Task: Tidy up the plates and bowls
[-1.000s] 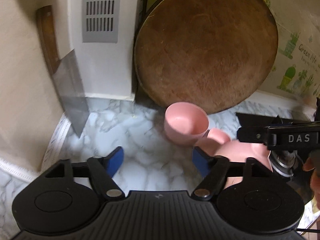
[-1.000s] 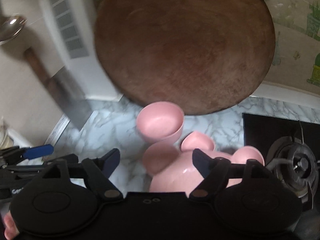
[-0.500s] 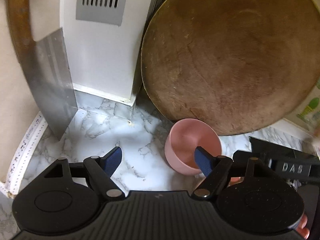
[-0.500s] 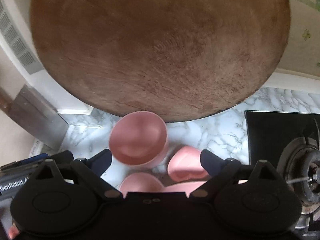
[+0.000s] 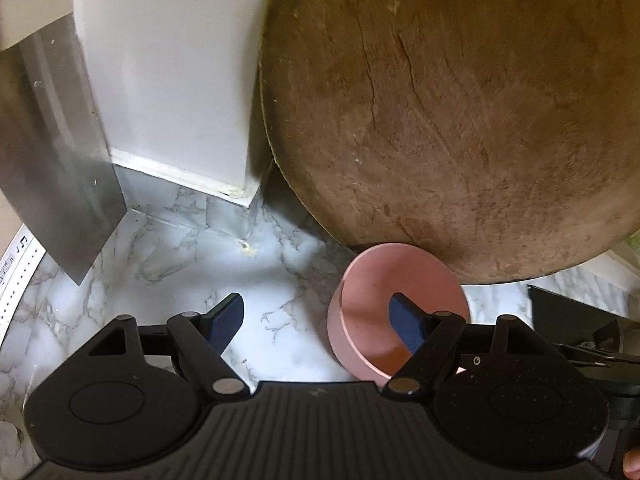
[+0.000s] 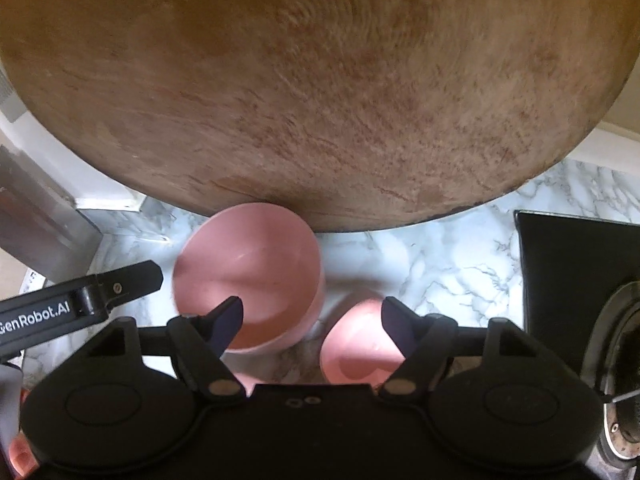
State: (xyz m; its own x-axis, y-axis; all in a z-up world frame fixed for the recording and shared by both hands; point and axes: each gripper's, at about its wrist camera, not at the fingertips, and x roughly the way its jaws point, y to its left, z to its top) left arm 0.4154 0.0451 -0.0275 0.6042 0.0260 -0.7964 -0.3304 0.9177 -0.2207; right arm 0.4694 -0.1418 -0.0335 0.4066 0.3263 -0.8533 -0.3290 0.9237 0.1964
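Pink bowl [image 5: 384, 312] stands upright on the marble worktop [image 5: 160, 264], at the foot of the round wooden board [image 5: 460, 120] leaning behind it. Left gripper [image 5: 318, 320] spread: one pad over the bowl's mouth, the other outside its wall, neither pressing. Right gripper [image 6: 312, 320] spread, jaws just closing, above the bowl's near rim and a pink heart-shaped dish [image 6: 352, 356] beside it; nothing pinched.

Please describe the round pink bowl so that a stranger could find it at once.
Find the big round wooden board leaning at the back of the marble counter. The pink bowl stands upright at its foot. Unlike the pink heart-shaped dish beside it, it is round and deep.
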